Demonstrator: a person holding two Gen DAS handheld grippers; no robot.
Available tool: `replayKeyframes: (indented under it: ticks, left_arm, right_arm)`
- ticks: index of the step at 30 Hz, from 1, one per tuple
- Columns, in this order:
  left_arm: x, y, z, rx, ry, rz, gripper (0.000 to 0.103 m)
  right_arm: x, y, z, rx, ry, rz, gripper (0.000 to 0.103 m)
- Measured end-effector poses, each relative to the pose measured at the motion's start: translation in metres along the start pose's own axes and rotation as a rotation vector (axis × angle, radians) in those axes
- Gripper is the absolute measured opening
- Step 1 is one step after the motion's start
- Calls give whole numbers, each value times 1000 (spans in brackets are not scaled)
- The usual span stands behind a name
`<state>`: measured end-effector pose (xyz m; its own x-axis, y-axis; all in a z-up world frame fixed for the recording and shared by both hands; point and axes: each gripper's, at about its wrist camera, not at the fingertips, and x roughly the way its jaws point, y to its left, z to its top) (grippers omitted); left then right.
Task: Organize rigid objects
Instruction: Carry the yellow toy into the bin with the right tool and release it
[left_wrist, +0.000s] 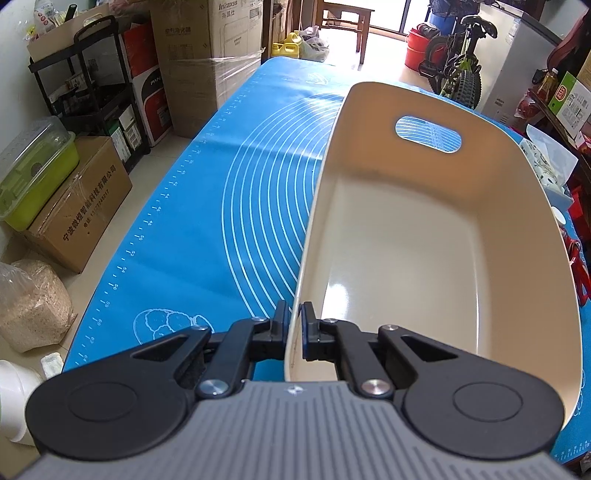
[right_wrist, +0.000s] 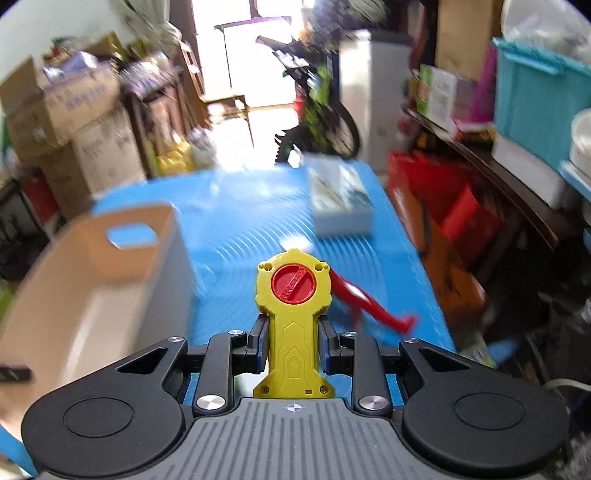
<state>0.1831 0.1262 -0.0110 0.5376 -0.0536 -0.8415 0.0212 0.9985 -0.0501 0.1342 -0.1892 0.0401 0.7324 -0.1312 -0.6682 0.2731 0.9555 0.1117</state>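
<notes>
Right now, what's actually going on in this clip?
A person is tidying with two handheld tongs. The left tongs are clamped on the side wall of an empty beige bin on the blue mat. The right tongs hold a yellow toy with a red dial above the mat, right of the bin.

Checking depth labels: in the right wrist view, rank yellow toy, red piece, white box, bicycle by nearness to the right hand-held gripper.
1. Yellow toy: held in the right hand-held gripper.
2. Red piece: just right, on the mat.
3. White box: farther, right of centre.
4. Bicycle: beyond the table.
</notes>
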Motion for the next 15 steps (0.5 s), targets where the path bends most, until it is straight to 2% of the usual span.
replayKeyframes:
  ticks: [8, 15]
  left_arm:
    - [0, 0, 0, -3, 1, -2, 8]
    - [1, -1, 0, -8, 3, -5, 8]
  right_arm:
    - [12, 65, 24, -82, -23, 140, 36]
    - [36, 125, 13, -152, 52, 218, 36]
